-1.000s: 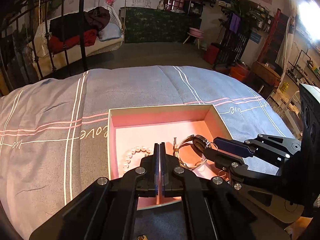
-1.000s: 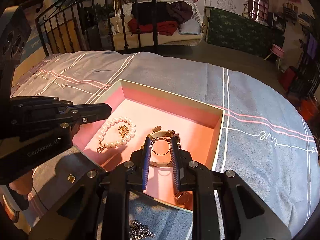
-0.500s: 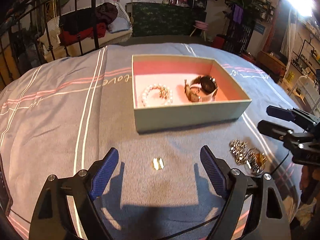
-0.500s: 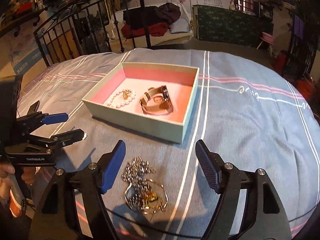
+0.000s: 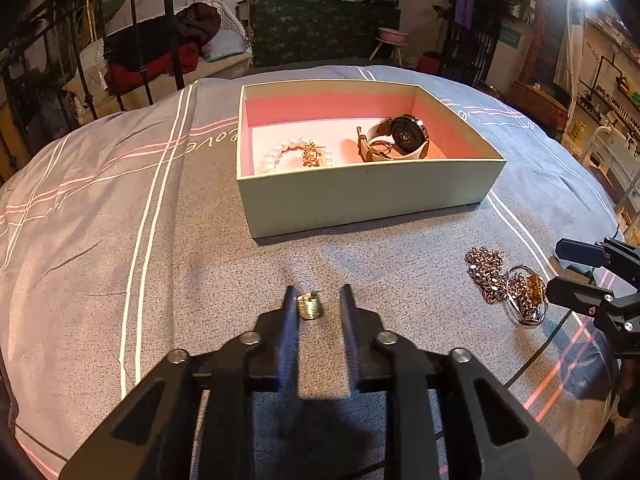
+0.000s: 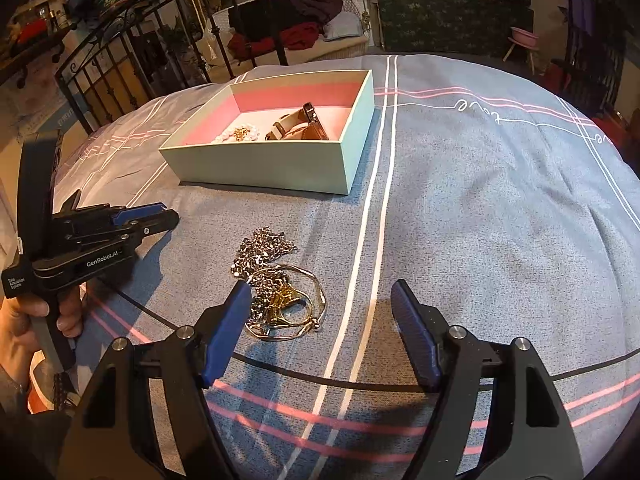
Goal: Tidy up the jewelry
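A pale green box [image 5: 360,196] with a pink lining sits on the grey striped bedspread [image 5: 100,240]. It holds a pearl bracelet [image 5: 280,152] and a watch [image 5: 400,136]. In front of the box lies a small gold ring [image 5: 310,306]. My left gripper [image 5: 318,290] is low over it. Its jaws are closing with the ring between them, and a gap still shows on the right side. A tangle of silver and gold chains with a bangle [image 6: 276,280] lies to the right. My right gripper [image 6: 322,292] stands open just short of that pile, holding nothing.
The box [image 6: 280,168] stands beyond the chains in the right wrist view. A hand [image 6: 36,308] grips the left gripper [image 6: 168,216] at the left. A black iron bed frame [image 6: 120,60] and a daybed with clothes stand behind. The bedspread falls away at the right.
Both grippers drew back from the box to the near bedspread. The right one left the watch in the box and opened. The left one opened wide, then narrowed around the ring.
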The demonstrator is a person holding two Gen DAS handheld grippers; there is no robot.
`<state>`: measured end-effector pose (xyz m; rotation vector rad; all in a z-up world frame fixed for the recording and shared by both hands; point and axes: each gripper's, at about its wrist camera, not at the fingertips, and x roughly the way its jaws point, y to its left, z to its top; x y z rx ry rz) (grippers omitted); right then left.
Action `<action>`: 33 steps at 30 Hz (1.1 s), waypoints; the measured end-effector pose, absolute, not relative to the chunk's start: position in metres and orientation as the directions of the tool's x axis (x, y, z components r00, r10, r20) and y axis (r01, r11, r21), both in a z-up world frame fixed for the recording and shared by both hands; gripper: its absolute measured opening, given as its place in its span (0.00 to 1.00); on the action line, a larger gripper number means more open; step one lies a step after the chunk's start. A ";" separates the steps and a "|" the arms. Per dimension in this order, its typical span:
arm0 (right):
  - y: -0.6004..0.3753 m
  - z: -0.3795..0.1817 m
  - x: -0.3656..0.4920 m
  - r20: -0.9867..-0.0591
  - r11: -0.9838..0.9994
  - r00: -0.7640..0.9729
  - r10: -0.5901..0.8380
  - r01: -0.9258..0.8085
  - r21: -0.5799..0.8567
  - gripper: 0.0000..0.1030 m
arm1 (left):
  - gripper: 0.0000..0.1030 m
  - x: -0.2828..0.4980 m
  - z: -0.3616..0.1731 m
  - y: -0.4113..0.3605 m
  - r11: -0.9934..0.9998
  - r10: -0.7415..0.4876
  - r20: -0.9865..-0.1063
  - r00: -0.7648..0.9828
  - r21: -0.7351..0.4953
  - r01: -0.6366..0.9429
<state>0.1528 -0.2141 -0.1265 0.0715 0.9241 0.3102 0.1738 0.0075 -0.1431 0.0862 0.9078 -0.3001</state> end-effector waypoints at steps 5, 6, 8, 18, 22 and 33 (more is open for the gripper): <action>-0.208 -0.125 0.153 -0.779 0.952 0.557 0.289 -0.252 0.173 0.70 | 0.10 0.170 -0.141 0.008 0.955 -0.240 -0.782 0.575 -0.082 0.286; -0.207 -0.125 0.153 -0.779 0.952 0.557 0.288 -0.258 0.167 0.70 | 0.10 0.169 -0.139 0.007 0.953 -0.248 -0.782 0.571 -0.092 0.288; -0.205 -0.125 0.152 -0.783 0.951 0.555 0.281 -0.269 0.150 0.70 | 0.10 0.168 -0.137 0.003 0.946 -0.281 -0.779 0.561 -0.125 0.300; -0.190 -0.133 0.159 -0.806 0.938 0.522 0.279 -0.328 0.112 0.53 | 0.10 0.155 -0.132 -0.032 0.915 -0.333 -0.771 0.542 -0.127 0.382; -0.187 -0.137 0.159 -0.813 0.934 0.513 0.277 -0.343 0.102 0.36 | 0.10 0.155 -0.134 -0.033 0.916 -0.335 -0.775 0.536 -0.135 0.378; -0.197 -0.135 0.157 -0.811 0.935 0.503 0.299 -0.325 0.143 0.23 | 0.10 0.155 -0.137 -0.034 0.918 -0.325 -0.783 0.530 -0.127 0.375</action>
